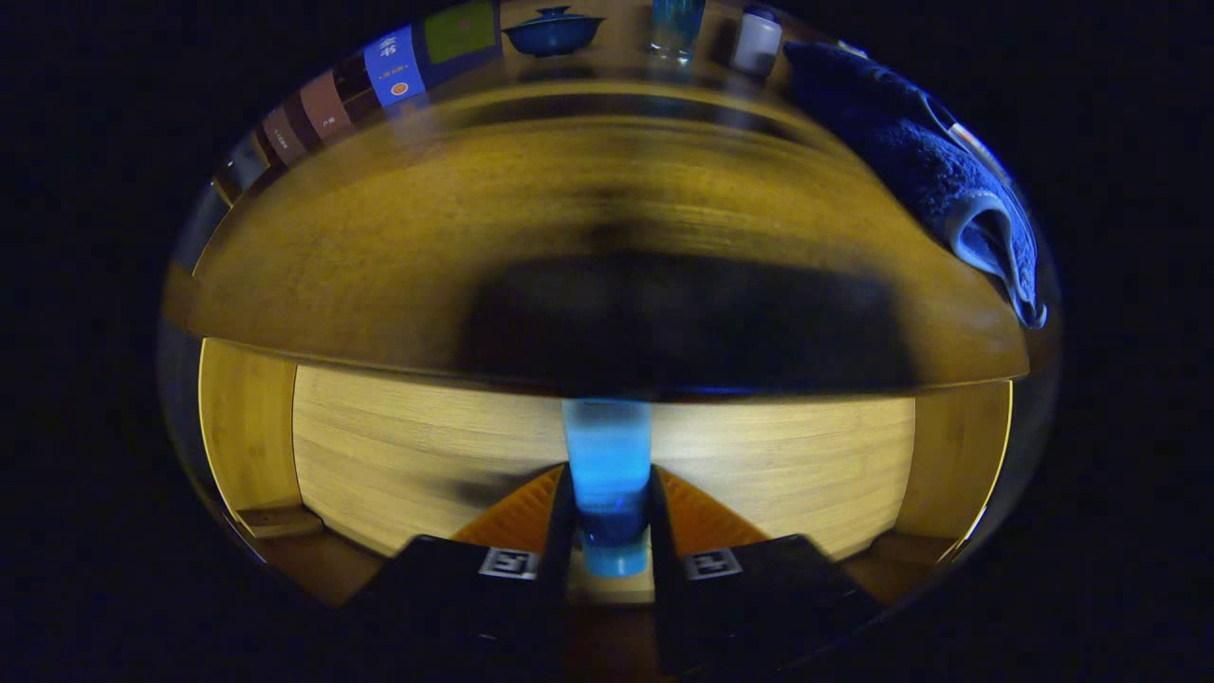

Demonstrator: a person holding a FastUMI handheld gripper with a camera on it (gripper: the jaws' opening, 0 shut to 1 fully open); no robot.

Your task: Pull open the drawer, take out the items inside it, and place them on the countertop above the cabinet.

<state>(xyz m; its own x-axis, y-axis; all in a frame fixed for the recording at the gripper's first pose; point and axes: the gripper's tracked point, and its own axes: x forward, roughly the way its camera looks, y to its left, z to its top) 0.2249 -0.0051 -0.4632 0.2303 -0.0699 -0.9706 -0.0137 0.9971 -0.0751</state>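
My gripper (607,517) is shut on a clear blue cup (607,465), which stands upright between the two fingers with its top reaching past them. Below and behind the cup lies the pale wooden floor of the open drawer (427,446), with its side walls left and right. Just above the cup runs the front edge of the wooden countertop (379,247), blurred by motion, and a broad dark shadow lies on it above the cup.
At the back of the countertop stand a dark blue lidded bowl (553,30), a clear glass (675,28) and a white jar (757,42). A blue towel (934,171) lies along the counter's right side. Several coloured boxes (379,76) line the back left.
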